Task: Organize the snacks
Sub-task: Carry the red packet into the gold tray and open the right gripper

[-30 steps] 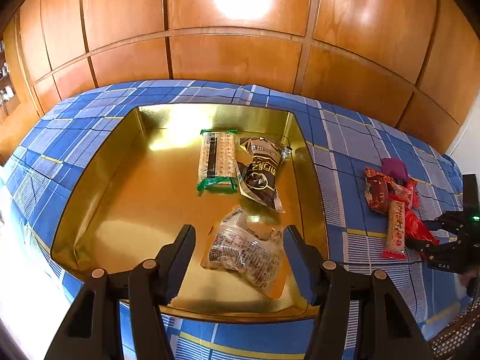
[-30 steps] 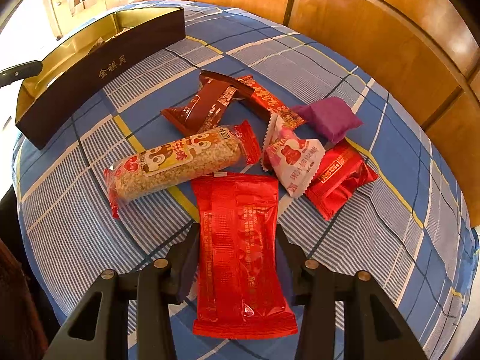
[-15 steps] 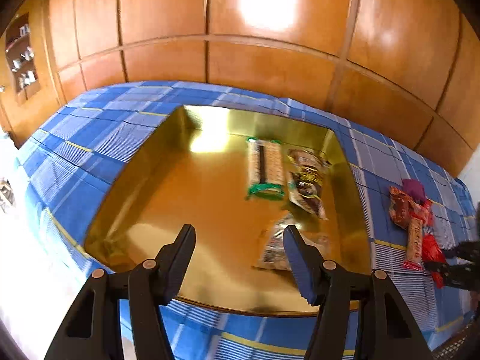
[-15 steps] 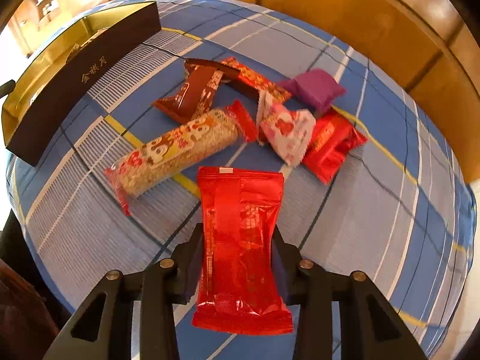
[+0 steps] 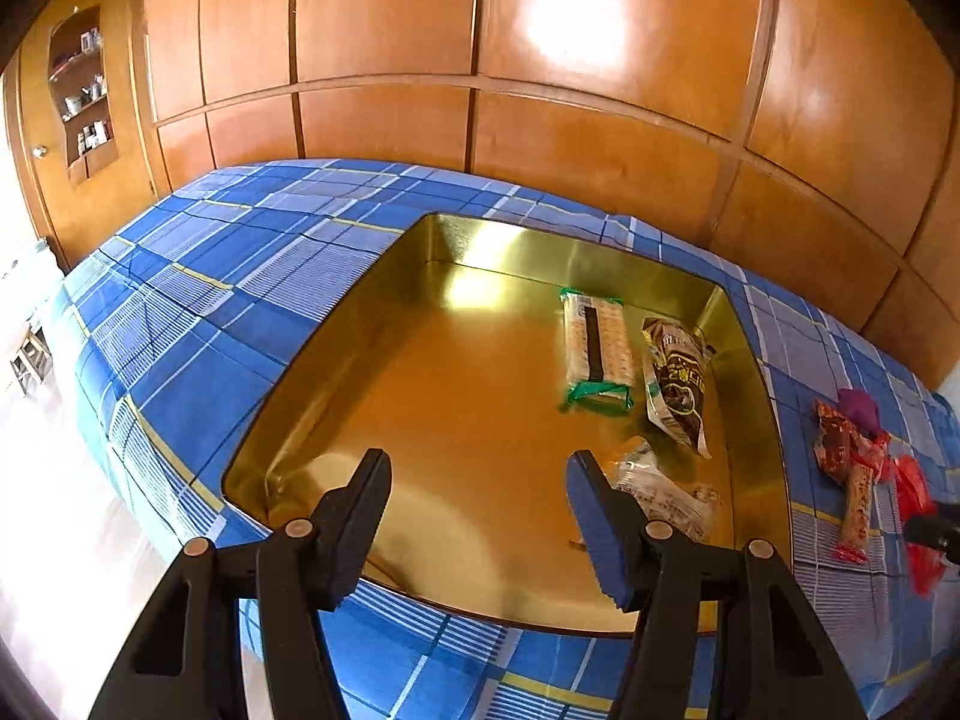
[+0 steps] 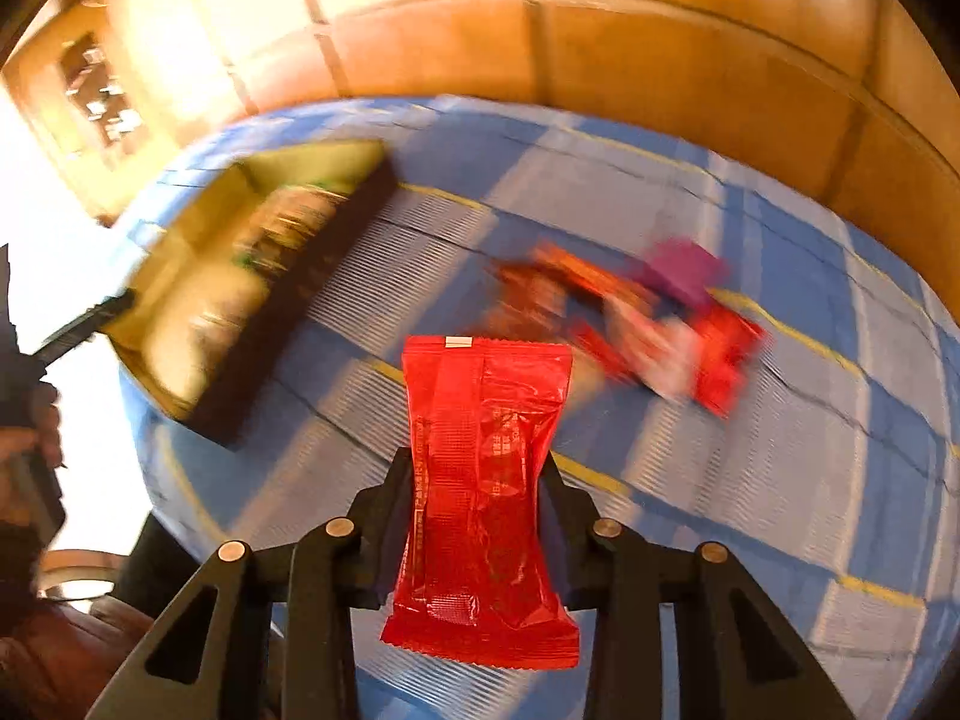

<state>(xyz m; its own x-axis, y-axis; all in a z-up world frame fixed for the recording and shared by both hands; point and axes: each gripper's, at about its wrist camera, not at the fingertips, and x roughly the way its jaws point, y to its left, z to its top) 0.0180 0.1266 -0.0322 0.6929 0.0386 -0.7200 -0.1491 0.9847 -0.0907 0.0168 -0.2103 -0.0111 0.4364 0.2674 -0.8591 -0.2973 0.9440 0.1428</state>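
A gold box (image 5: 336, 396) lies on the blue plaid bed. It holds a green-edged cracker pack (image 5: 595, 343), a brown snack bag (image 5: 679, 383) and a clear packet (image 5: 663, 495). My left gripper (image 5: 479, 516) is open and empty above the box's near edge. My right gripper (image 6: 480, 492) is shut on a red packet (image 6: 483, 480), lifted above the bed. The box (image 6: 180, 324) shows blurred at the left of the right wrist view. Loose snacks (image 6: 648, 318) lie beyond the packet, also in the left wrist view (image 5: 852, 474).
Wooden wall panels (image 5: 540, 120) stand behind the bed. A shelf niche (image 5: 84, 96) is at the far left. The bed's edge (image 5: 138, 492) drops off at the left. The right gripper's tip (image 5: 936, 528) shows at the left view's right edge.
My right gripper has closed on the red packet and lifted it, swinging toward the box. My left gripper has pulled back and left, away from the clear packet.
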